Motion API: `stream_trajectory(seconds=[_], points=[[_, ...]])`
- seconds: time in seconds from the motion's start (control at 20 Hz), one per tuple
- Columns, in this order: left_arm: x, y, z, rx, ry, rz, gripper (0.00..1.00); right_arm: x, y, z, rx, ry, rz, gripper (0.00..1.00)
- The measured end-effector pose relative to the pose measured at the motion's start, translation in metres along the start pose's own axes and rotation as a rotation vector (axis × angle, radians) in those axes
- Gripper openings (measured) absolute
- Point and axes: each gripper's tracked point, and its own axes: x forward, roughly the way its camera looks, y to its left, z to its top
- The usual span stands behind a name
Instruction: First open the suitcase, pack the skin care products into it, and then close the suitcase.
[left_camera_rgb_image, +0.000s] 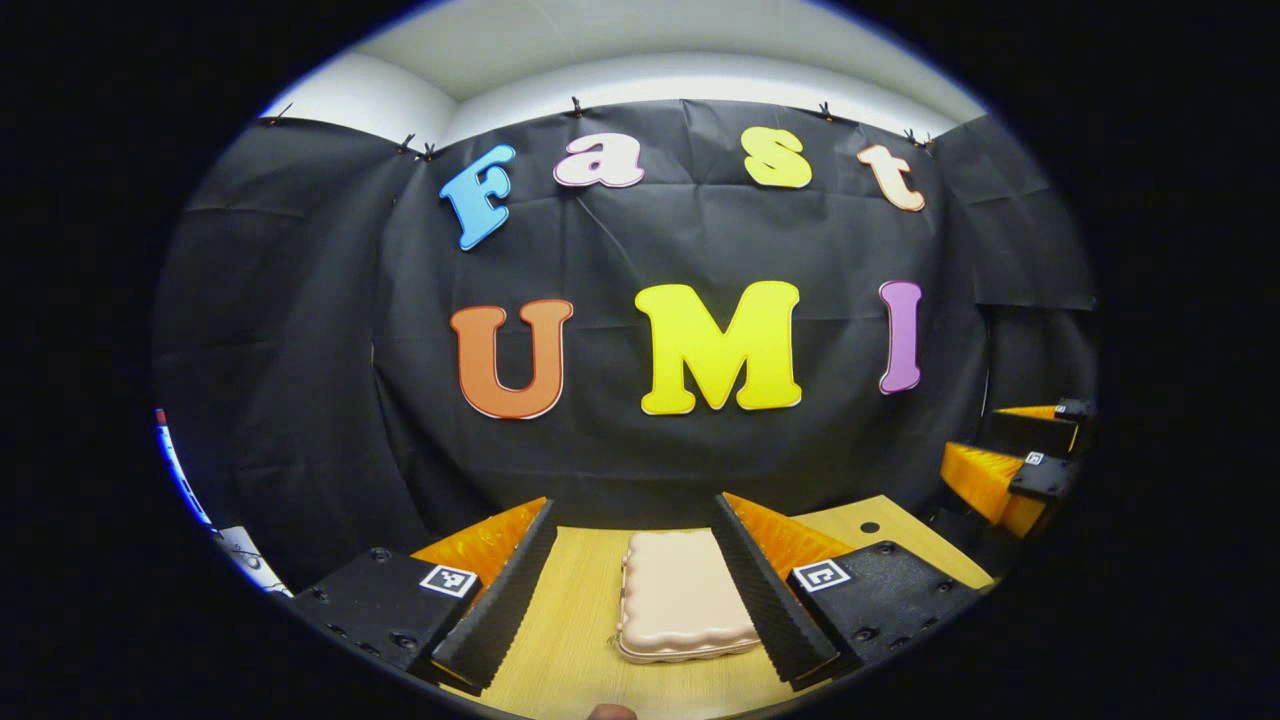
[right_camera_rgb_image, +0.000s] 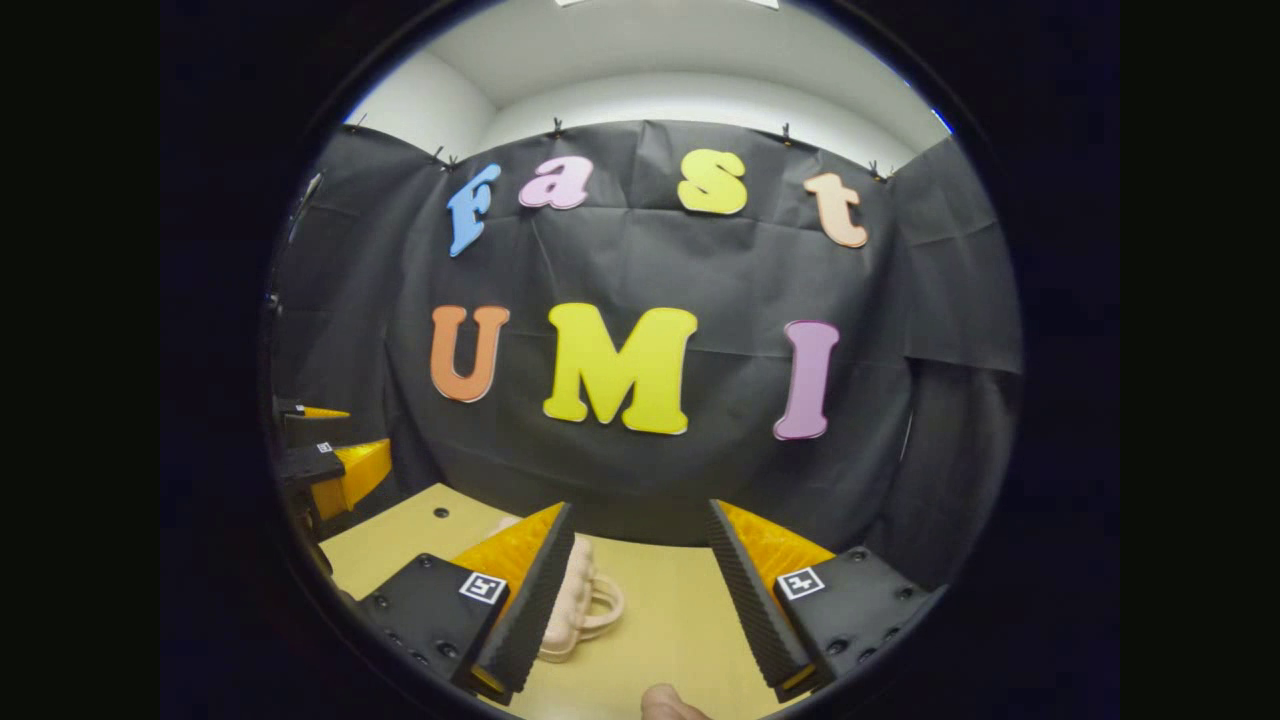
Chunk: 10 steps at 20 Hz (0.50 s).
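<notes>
A small pale pink suitcase (left_camera_rgb_image: 680, 600) lies flat and closed on the wooden table (left_camera_rgb_image: 565, 630). In the left gripper view it sits between the two fingers of my left gripper (left_camera_rgb_image: 634, 505), which is open and holds nothing. My right gripper (right_camera_rgb_image: 640, 510) is also open and empty. In its view the suitcase (right_camera_rgb_image: 570, 610) lies low on the left, half hidden behind the left finger (right_camera_rgb_image: 525, 590), with its handle (right_camera_rgb_image: 607, 605) pointing toward the gap. I see no skin care products that I can name.
The table (right_camera_rgb_image: 680, 610) runs back to the black cloth wall. The right gripper (left_camera_rgb_image: 1005, 450) shows at the far right of the left gripper view, and the left gripper (right_camera_rgb_image: 325, 445) at the far left of the right gripper view. A tan rounded thing (right_camera_rgb_image: 668, 705) sits at the bottom edge; I cannot tell what it is.
</notes>
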Motion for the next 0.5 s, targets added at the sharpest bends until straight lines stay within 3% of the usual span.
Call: stream_trajectory(seconds=[0.2, 0.5], points=[[-0.003, 0.018, 0.001, -0.005, -0.038, -0.026, 0.99, -0.003, 0.044, 0.013, 0.006, -0.027, 0.046, 0.78], [0.010, 0.029, -0.014, -0.039, -0.007, -0.060, 0.99, -0.005, 0.074, 0.010, -0.072, -0.034, 0.068, 0.80]])
